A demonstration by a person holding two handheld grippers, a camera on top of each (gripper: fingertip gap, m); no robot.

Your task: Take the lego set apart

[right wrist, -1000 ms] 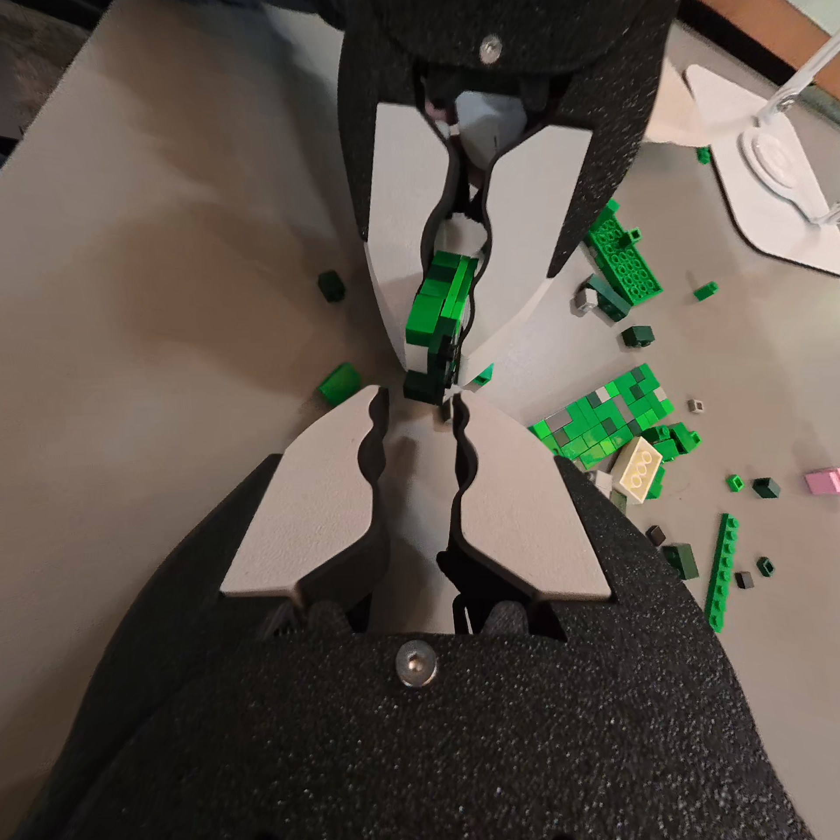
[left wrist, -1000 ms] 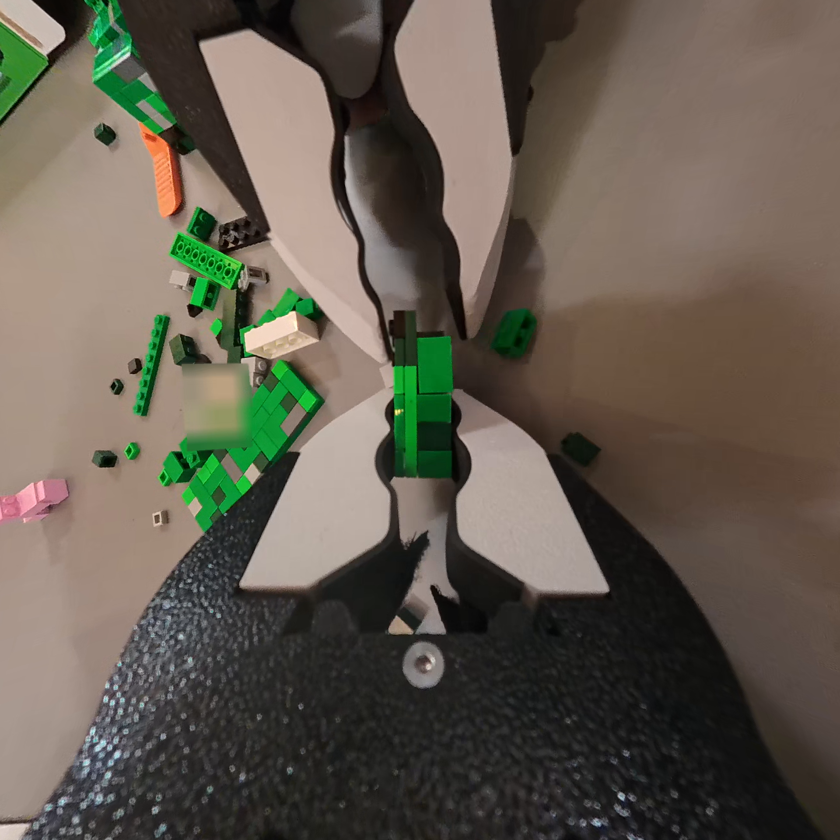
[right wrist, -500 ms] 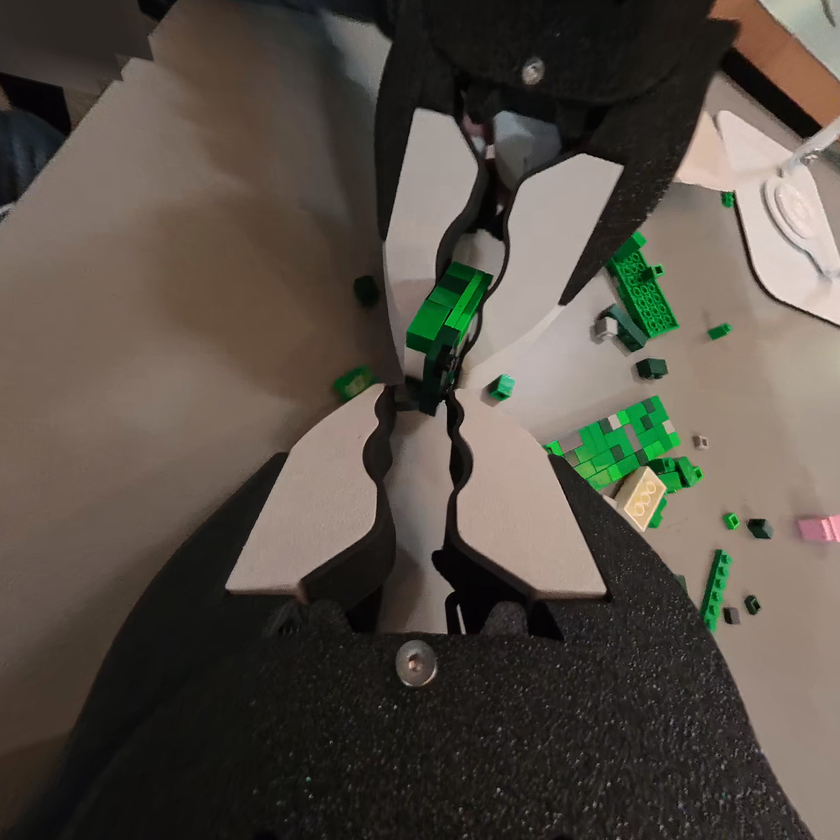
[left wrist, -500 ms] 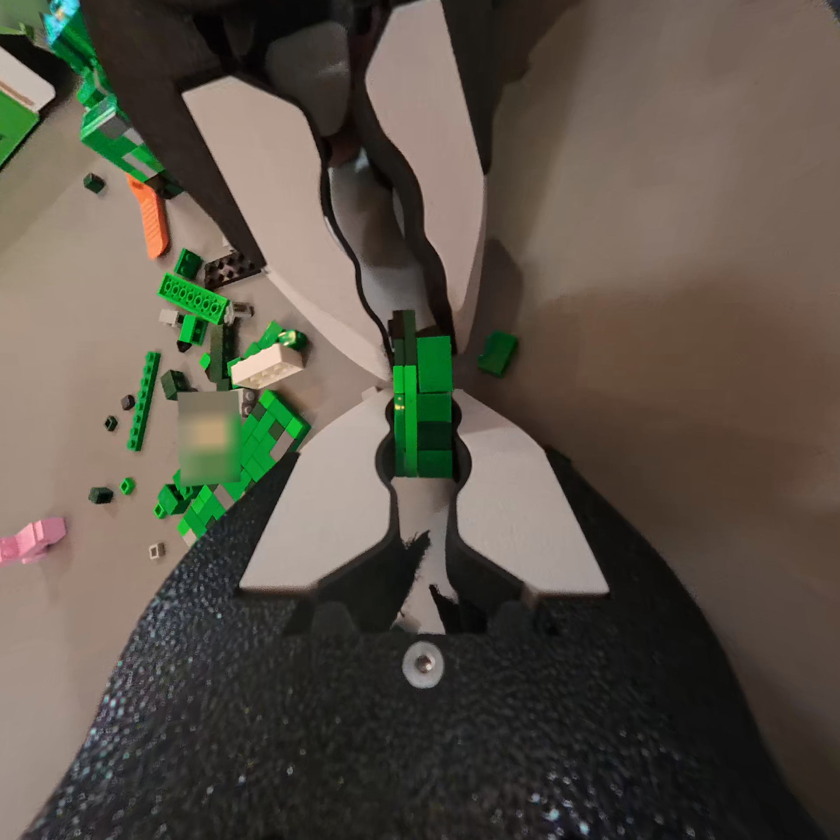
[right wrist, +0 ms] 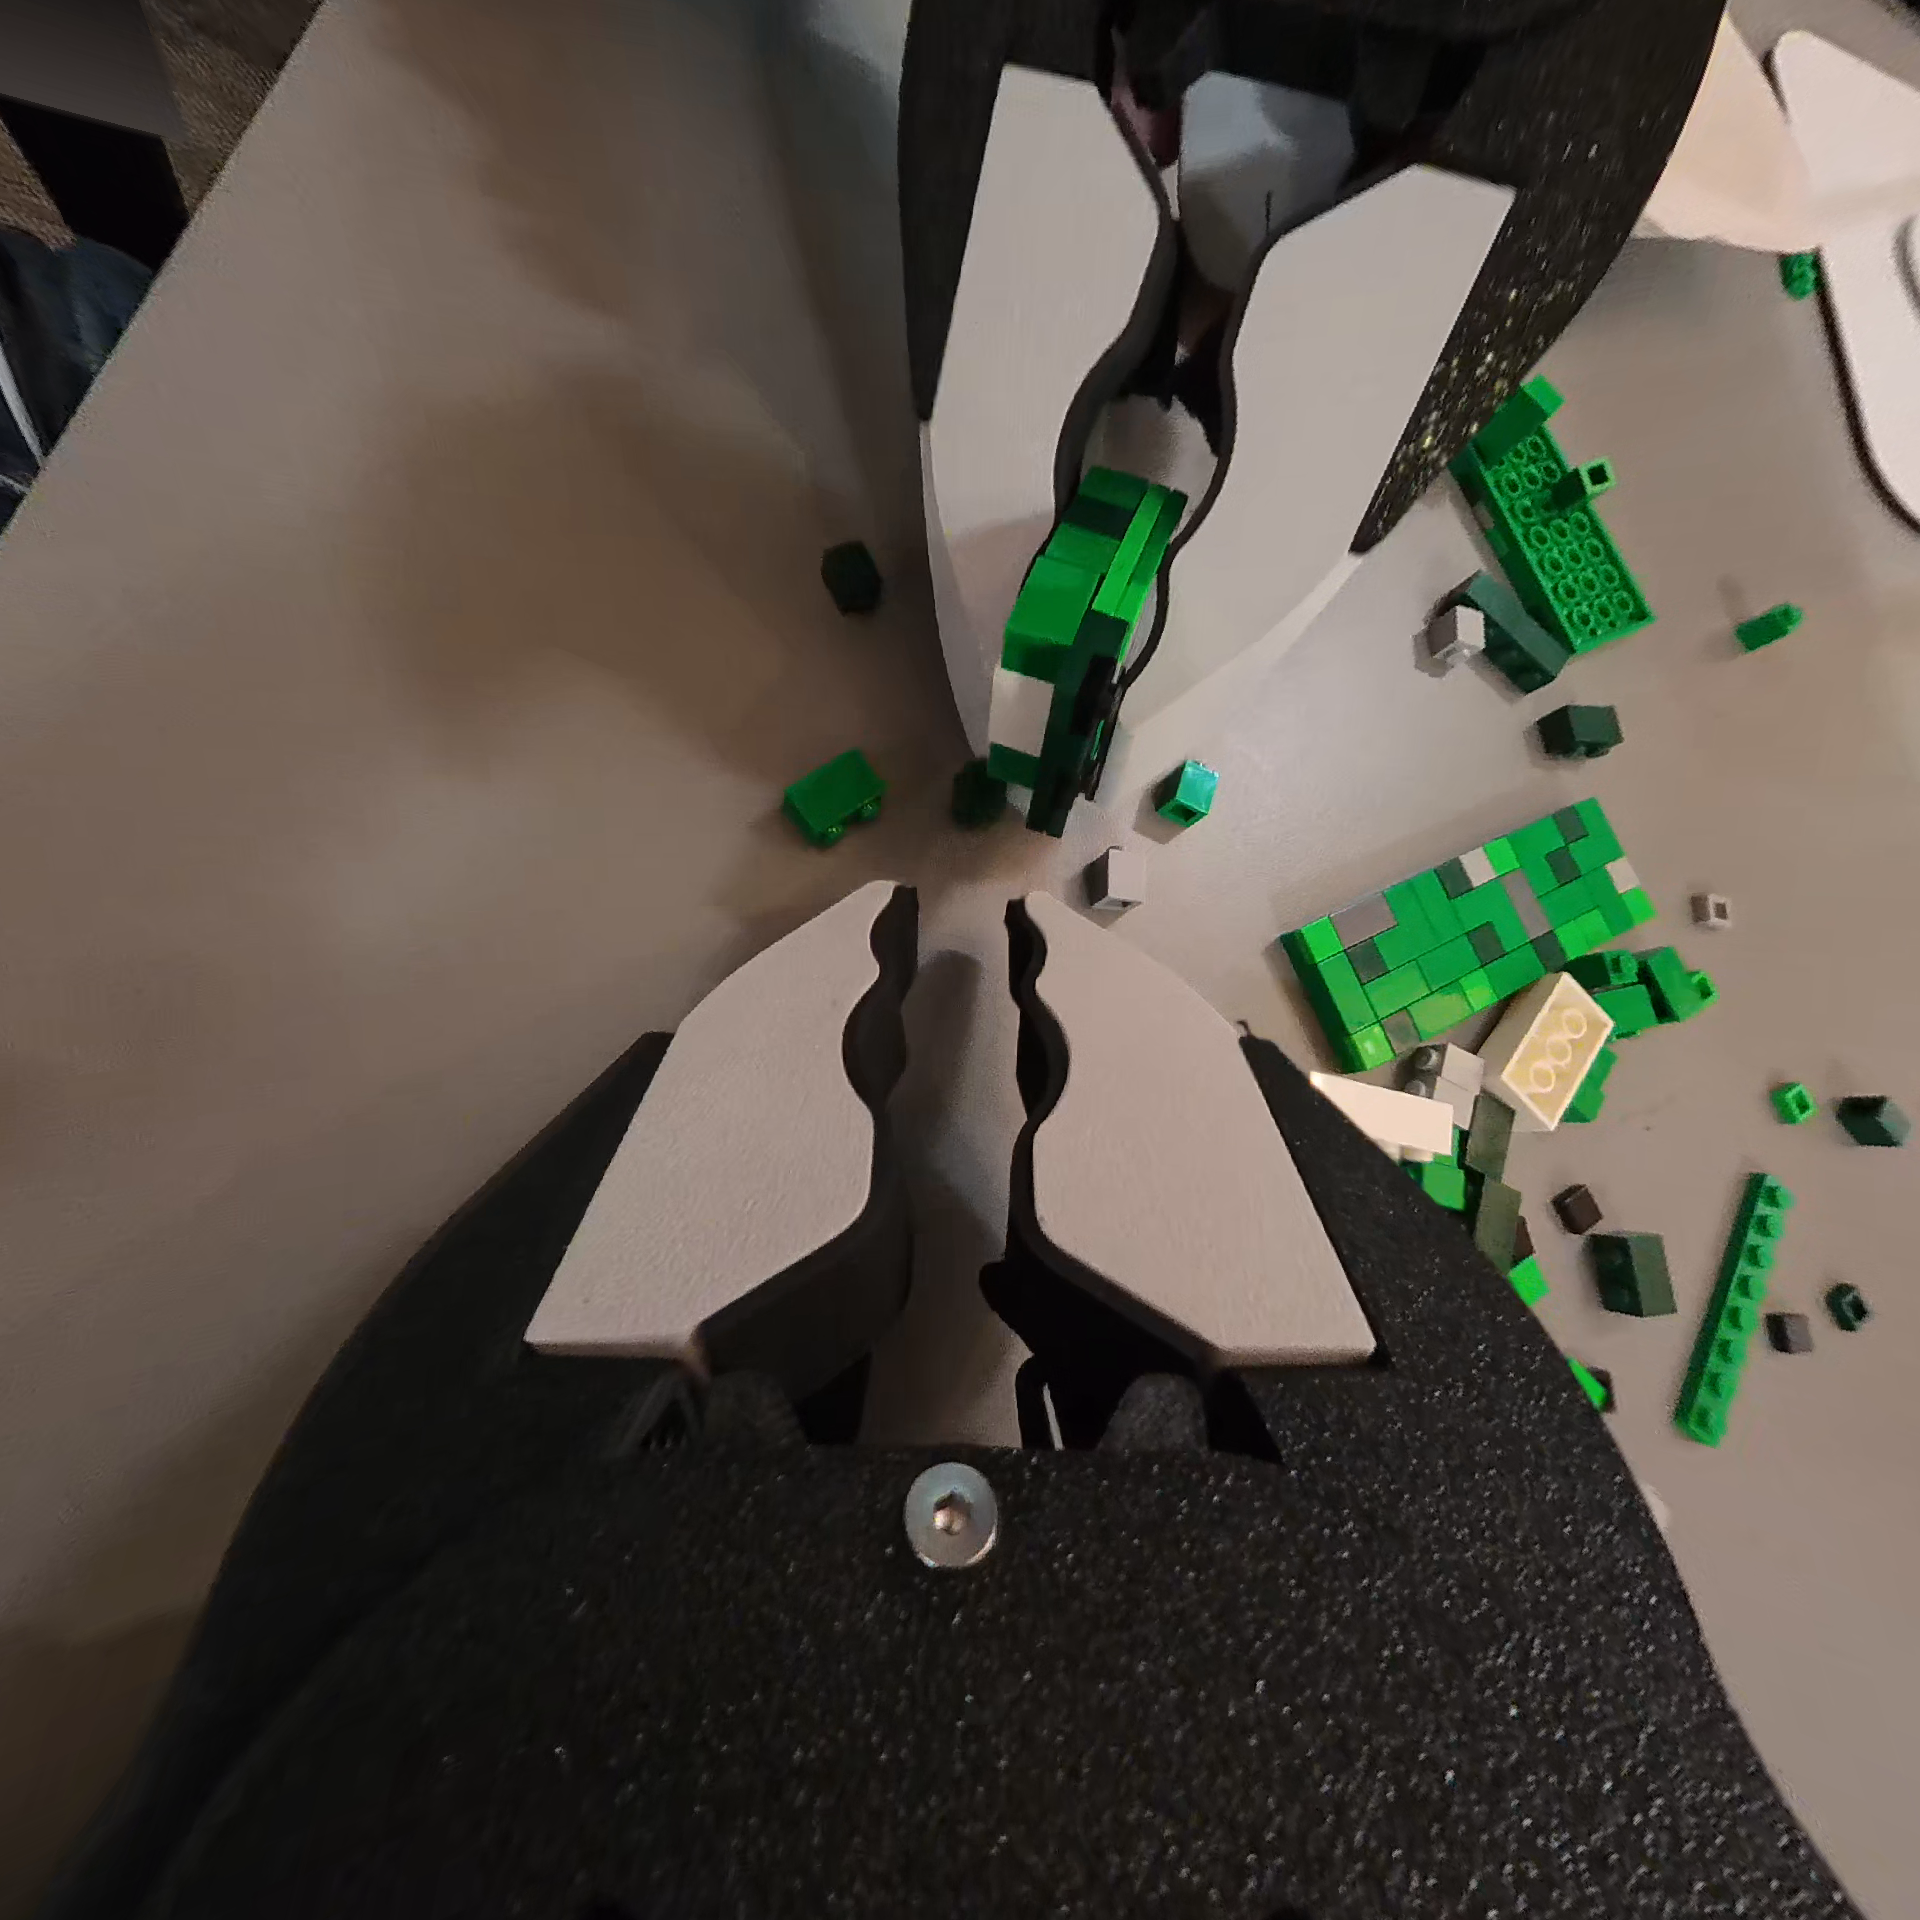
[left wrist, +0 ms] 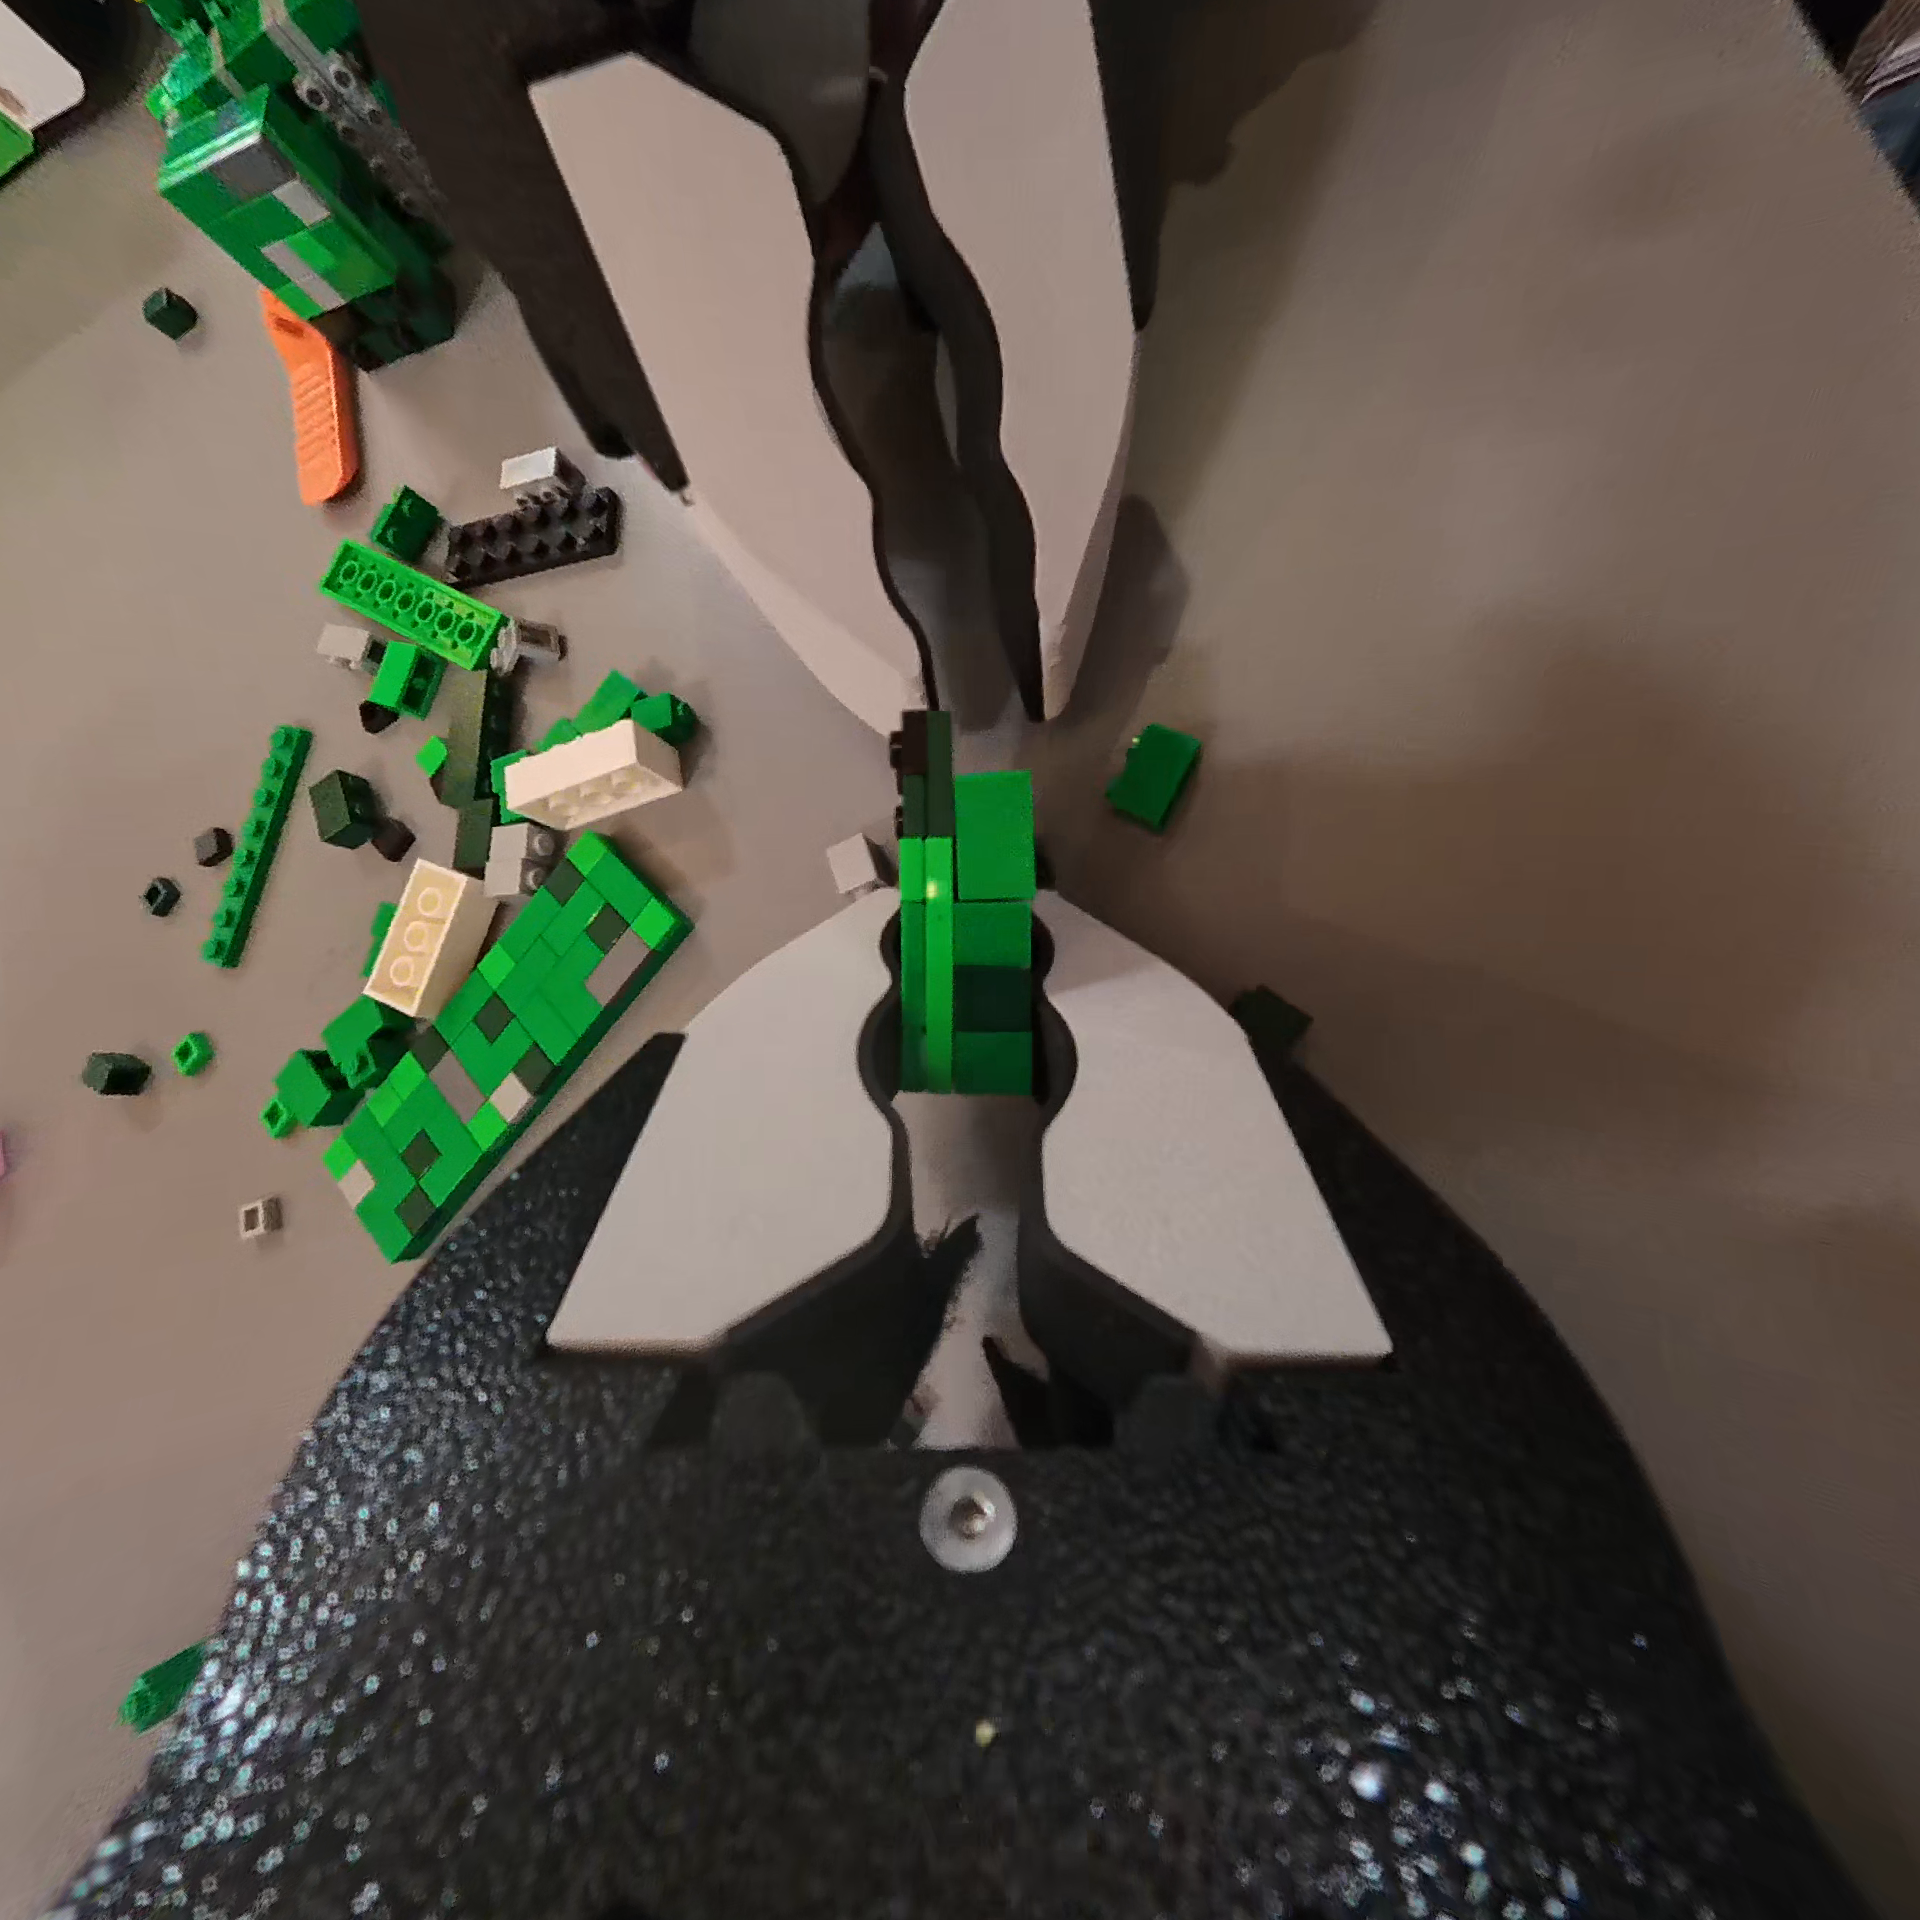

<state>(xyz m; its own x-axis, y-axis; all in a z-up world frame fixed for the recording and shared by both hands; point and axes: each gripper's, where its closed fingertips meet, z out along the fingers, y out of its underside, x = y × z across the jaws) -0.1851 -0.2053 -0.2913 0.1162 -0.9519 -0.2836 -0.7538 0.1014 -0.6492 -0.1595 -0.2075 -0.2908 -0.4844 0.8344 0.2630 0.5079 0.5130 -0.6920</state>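
Note:
My left gripper (left wrist: 966, 914) is shut on a small stack of green lego plates and bricks (left wrist: 987, 831), held edge-on above the grey table. In the right wrist view the stack (right wrist: 1081, 582) hangs tilted from the left gripper (right wrist: 1049, 769), its dark green lower end close to the table. My right gripper (right wrist: 963, 904) faces it with its jaws a narrow gap apart and nothing between them. It is a short way back from the stack's end. It also shows in the left wrist view (left wrist: 982, 707), just beyond the stack.
A flat green mosaic panel (left wrist: 509, 1029) (right wrist: 1455, 935), a white brick (left wrist: 592, 774), a long green plate (left wrist: 255, 842) and several small loose bricks lie scattered. An orange brick separator (left wrist: 317, 416) and a larger green model (left wrist: 281, 197) sit farther off. The table edge (right wrist: 156, 312) runs along the left. The tips of both grippers are at nearly the same place. The larger green model (left wrist: 281, 197) is about 20 centimetres from my right fingertips.
My right gripper has drawn back from the lower end of the stack, leaving a gap between them. The left gripper keeps its hold on the stack.

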